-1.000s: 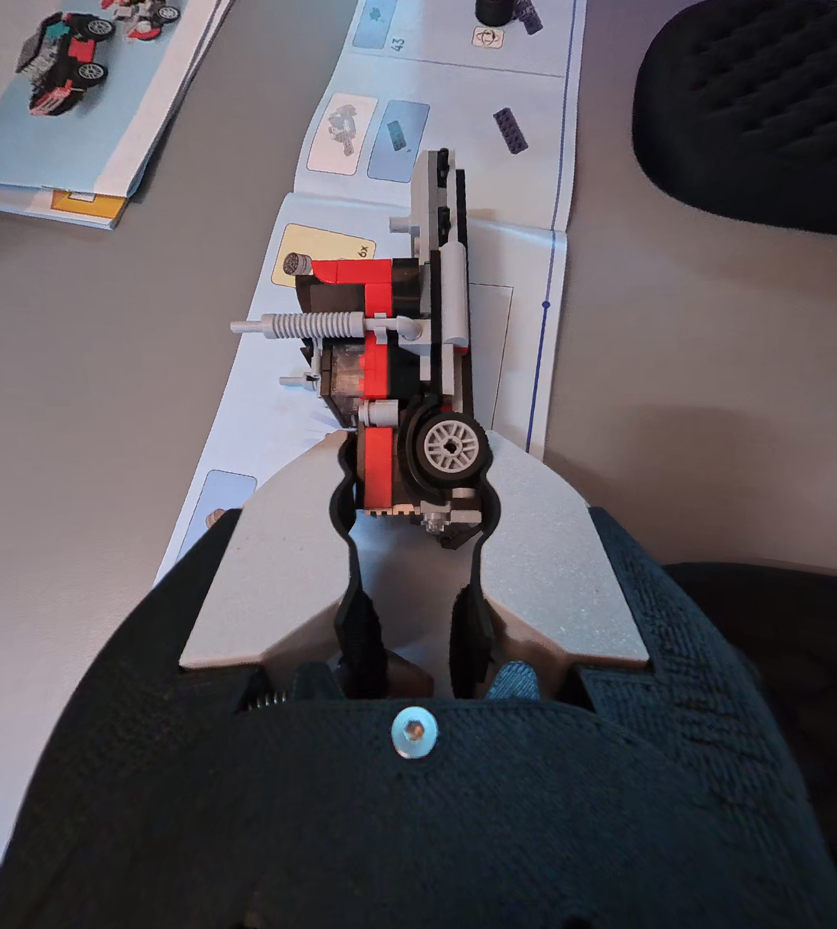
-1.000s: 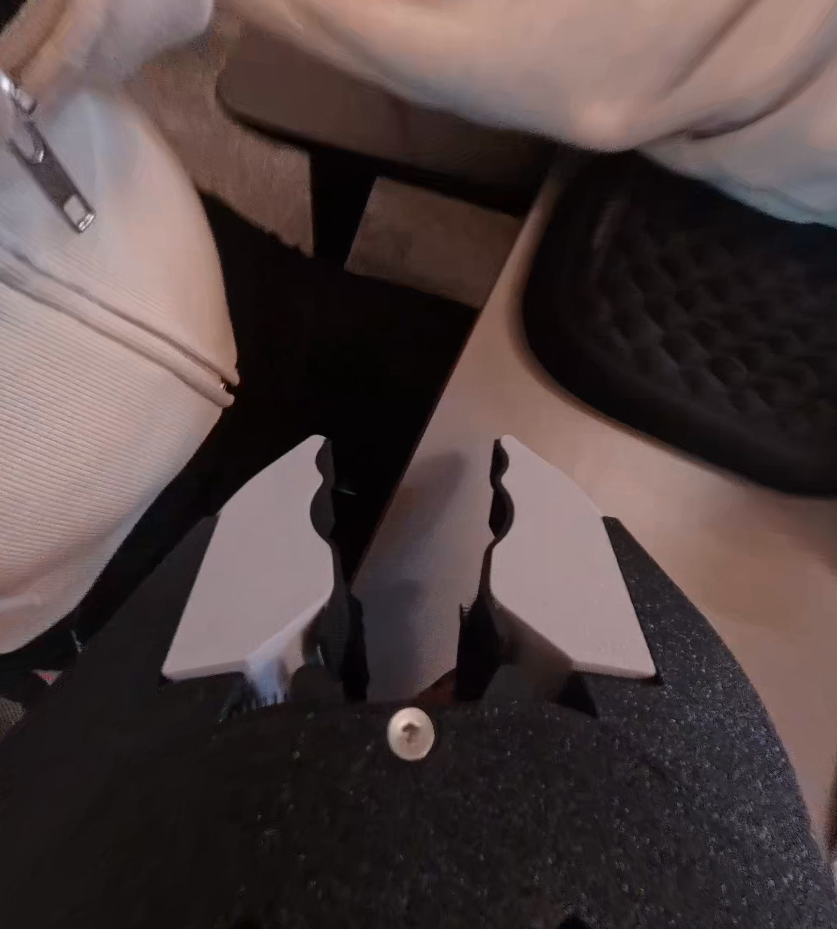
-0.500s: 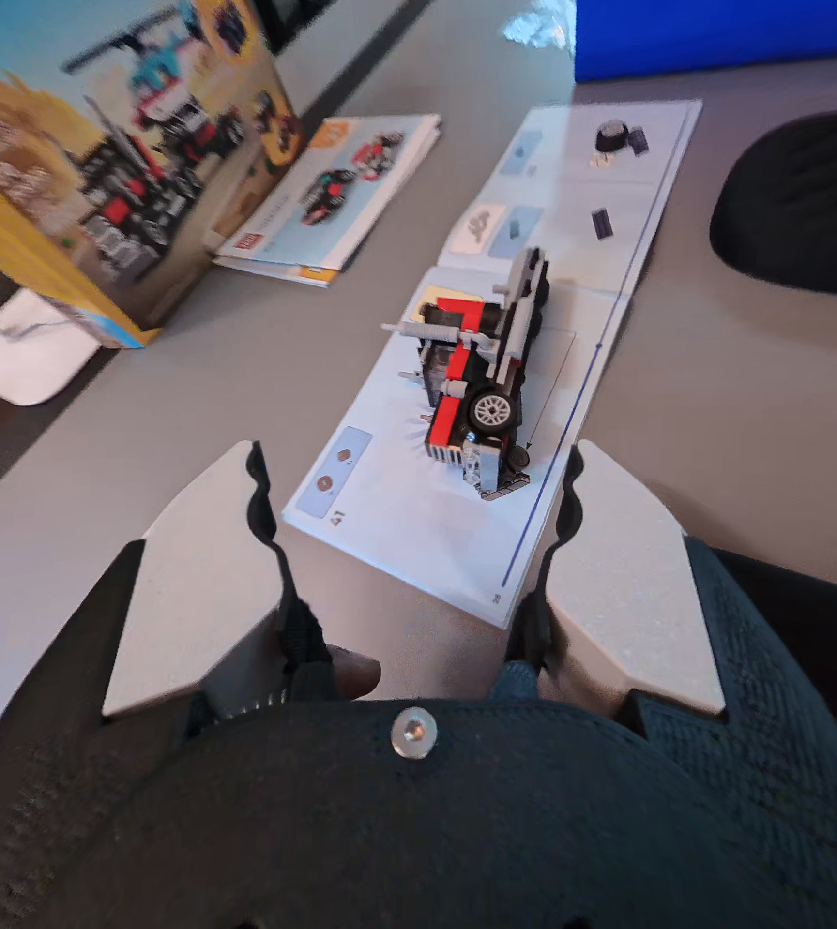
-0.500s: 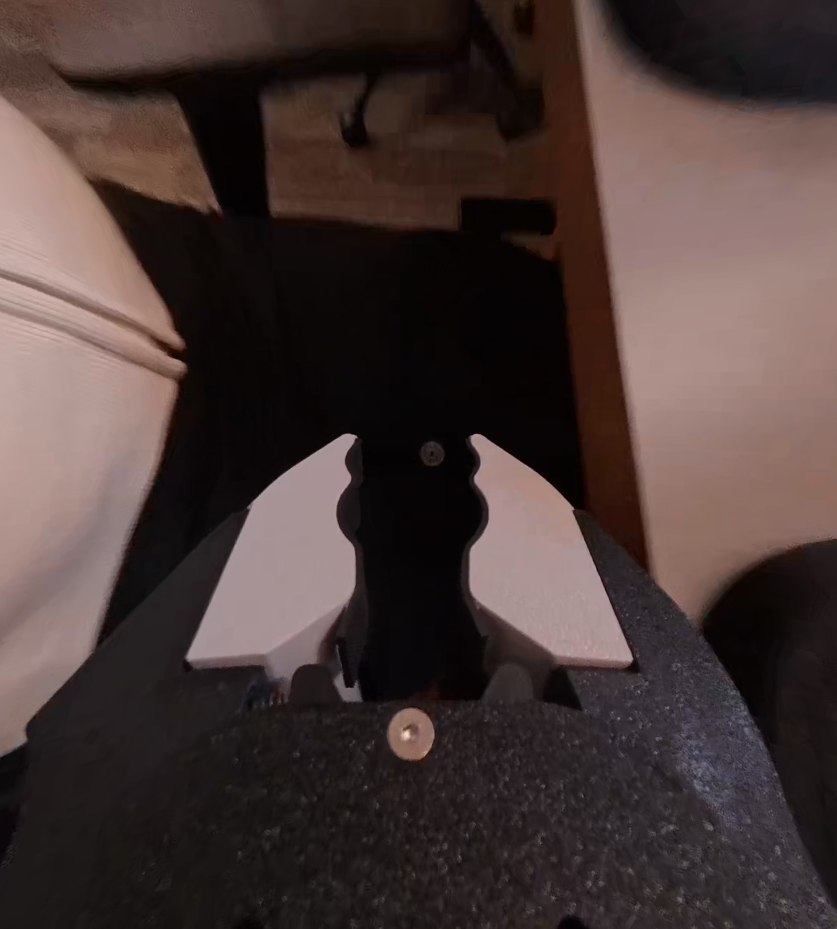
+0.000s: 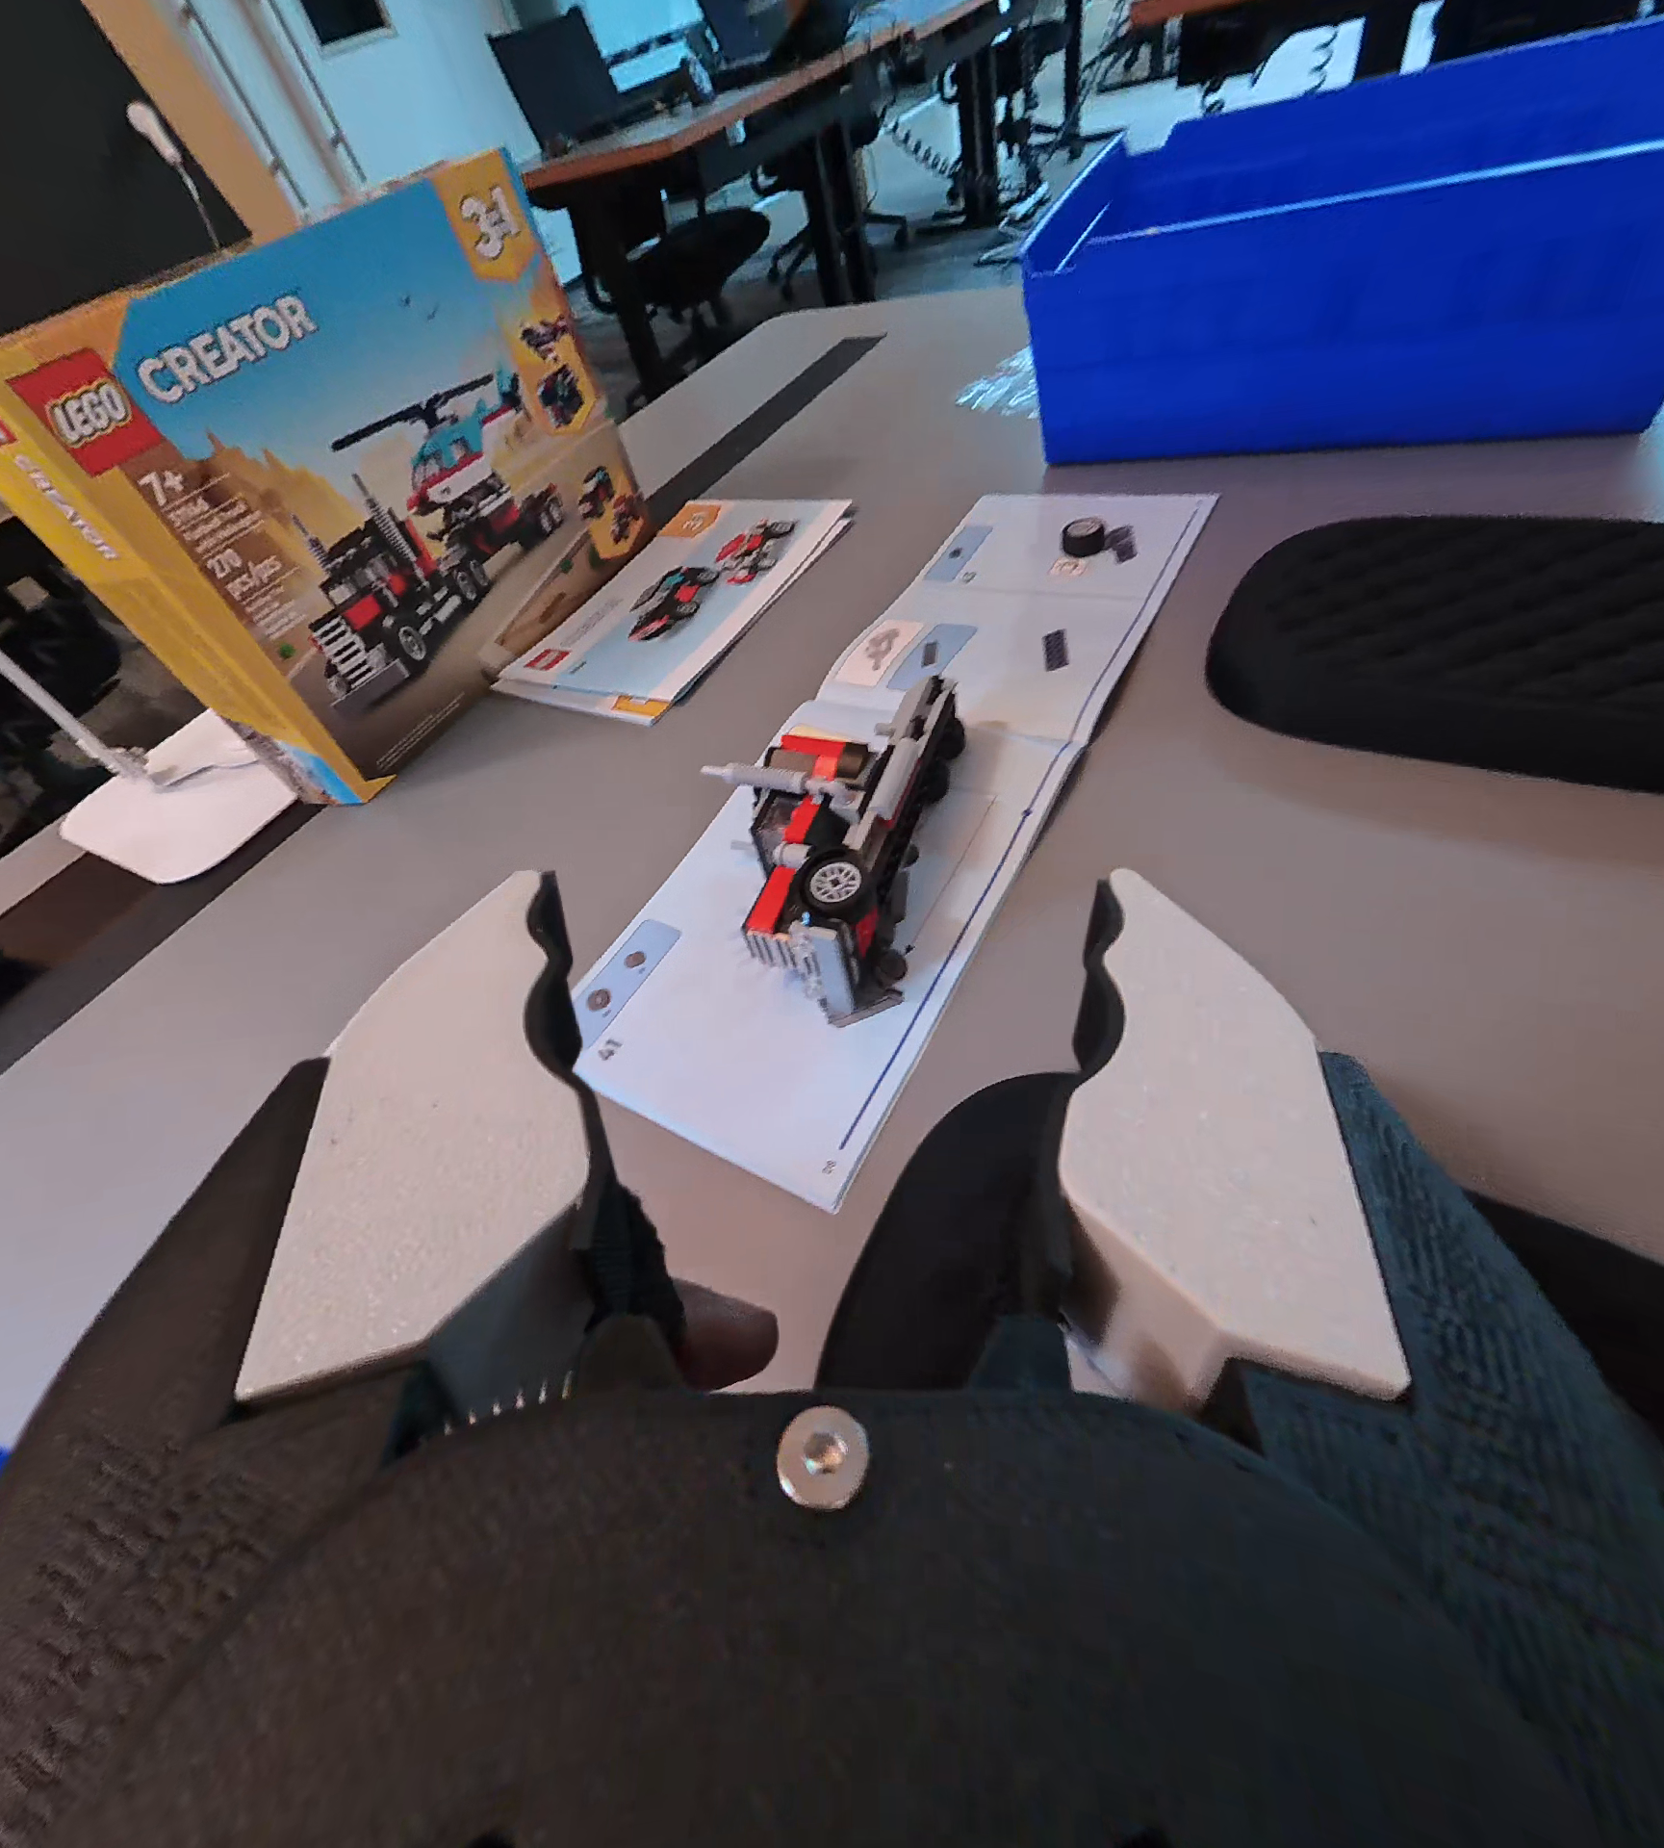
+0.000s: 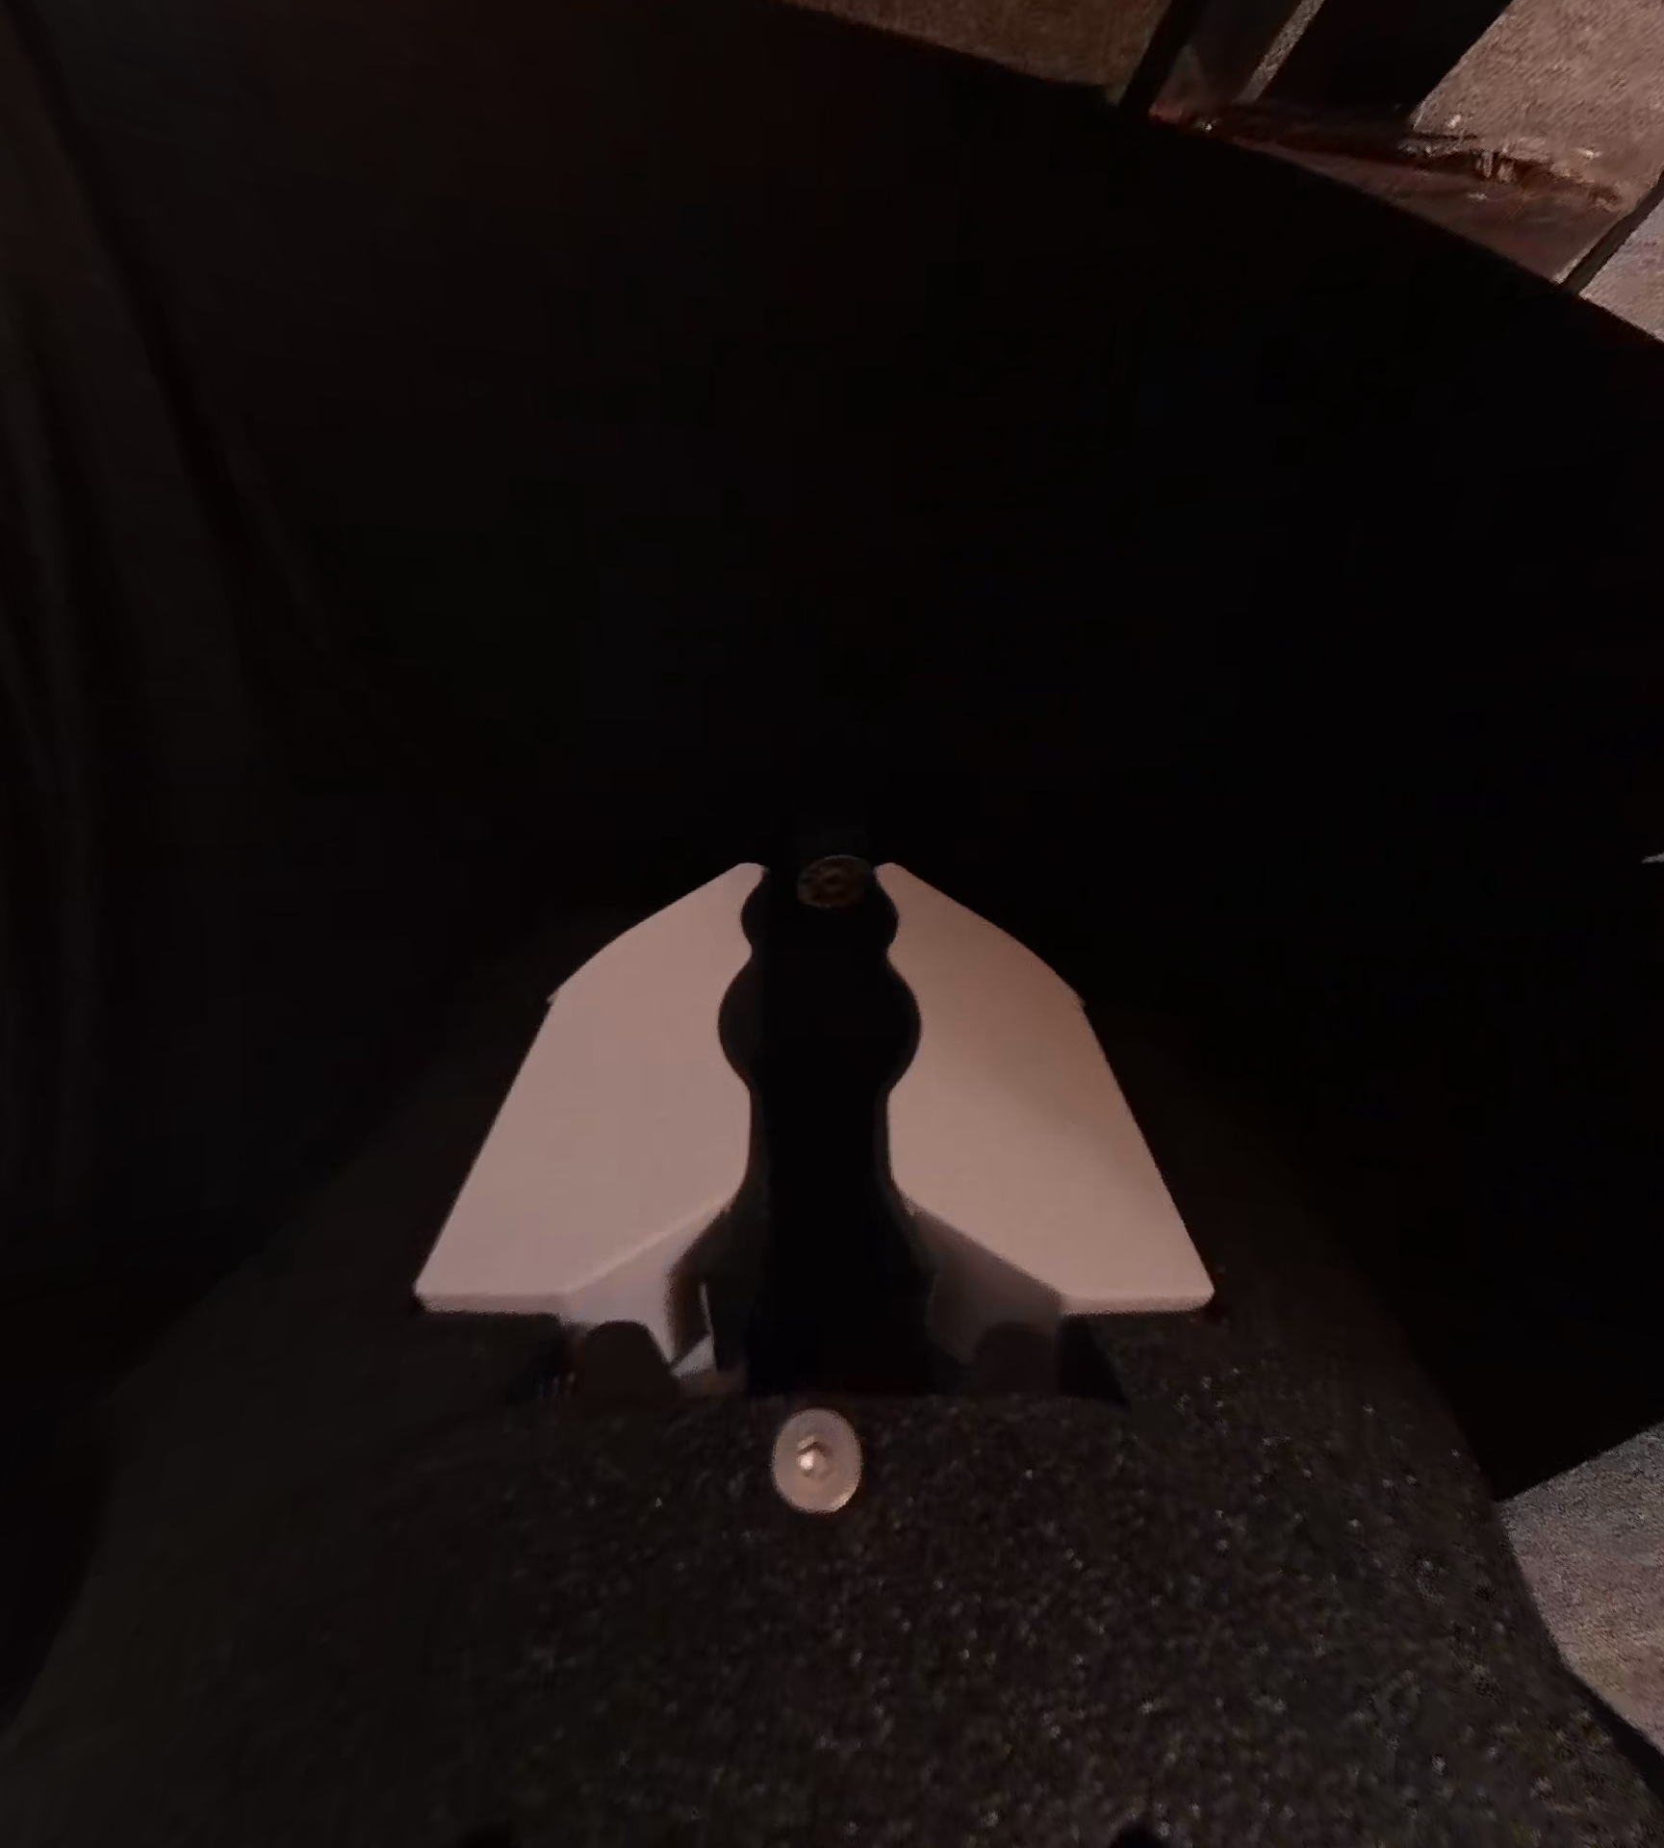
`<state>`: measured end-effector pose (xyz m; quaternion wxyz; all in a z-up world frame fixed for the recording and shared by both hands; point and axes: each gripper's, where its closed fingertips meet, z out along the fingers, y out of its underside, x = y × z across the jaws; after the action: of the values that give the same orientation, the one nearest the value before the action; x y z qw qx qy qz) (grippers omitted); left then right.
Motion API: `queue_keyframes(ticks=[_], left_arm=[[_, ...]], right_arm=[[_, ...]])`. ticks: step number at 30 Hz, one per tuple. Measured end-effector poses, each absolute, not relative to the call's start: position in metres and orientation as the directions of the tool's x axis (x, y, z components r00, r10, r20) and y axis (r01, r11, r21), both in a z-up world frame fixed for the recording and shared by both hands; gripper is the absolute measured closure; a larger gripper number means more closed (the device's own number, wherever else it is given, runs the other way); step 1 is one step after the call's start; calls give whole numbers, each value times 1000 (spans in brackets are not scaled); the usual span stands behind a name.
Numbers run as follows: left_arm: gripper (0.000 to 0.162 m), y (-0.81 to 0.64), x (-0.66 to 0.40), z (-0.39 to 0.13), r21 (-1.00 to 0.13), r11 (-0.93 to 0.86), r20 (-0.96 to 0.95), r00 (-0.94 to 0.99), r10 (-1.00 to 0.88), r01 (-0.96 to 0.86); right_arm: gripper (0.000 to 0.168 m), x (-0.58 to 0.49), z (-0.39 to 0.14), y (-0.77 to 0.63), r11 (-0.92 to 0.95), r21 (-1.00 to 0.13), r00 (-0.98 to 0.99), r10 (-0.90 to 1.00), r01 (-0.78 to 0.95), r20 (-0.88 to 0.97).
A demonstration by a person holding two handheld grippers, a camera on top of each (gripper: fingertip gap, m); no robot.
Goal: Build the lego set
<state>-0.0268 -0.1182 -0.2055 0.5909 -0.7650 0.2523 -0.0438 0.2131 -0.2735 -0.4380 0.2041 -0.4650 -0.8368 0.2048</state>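
Left claw [image 5: 823,960] spread wide, empty, above surface [image 5: 1307,1000]. Truck [image 5: 848,850] on its side atop open booklet [image 5: 768,1070], dead ahead, long axis running away. Right claw [image 6: 823,900] nearly clenched, empty, facing darkness, farther off.

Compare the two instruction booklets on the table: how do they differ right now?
The open booklet lies spread flat with pages showing; the closed booklet shows only its cover. The open booklet carries the truck model, tipped on its side, plus a few loose pieces at its far end; the closed booklet carries nothing. The closed booklet sits nearer the set box. Both lie on the grey table.
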Motion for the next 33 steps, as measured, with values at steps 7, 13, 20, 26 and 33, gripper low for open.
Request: queue_keyframes(ticks=[7,13,20,26,33], left_arm=[[65,-126,-16,-203,-932,-163,-210,851,-480,-322],[67,-128,-10,-216,-930,-178,-197,843,-501,-322],[67,-130,-5,-219,-918,-188,-214,834,-509,-350],[83,-171,38,-159,-962,37,-259,851,-456,-272],[111,-198,152,-139,-821,375,-556,755,-347,-431]], right_arm=[[150,214,-415,-271,407,-627,-483,874,665,55],[132,214,-436,-269,485,-529,-550,834,697,40],[157,210,-424,-275,578,-546,-633,766,607,109],[158,186,-244,-249,-11,-947,-382,914,320,-140],[158,175,-146,-176,-575,-816,-343,756,57,-557]])
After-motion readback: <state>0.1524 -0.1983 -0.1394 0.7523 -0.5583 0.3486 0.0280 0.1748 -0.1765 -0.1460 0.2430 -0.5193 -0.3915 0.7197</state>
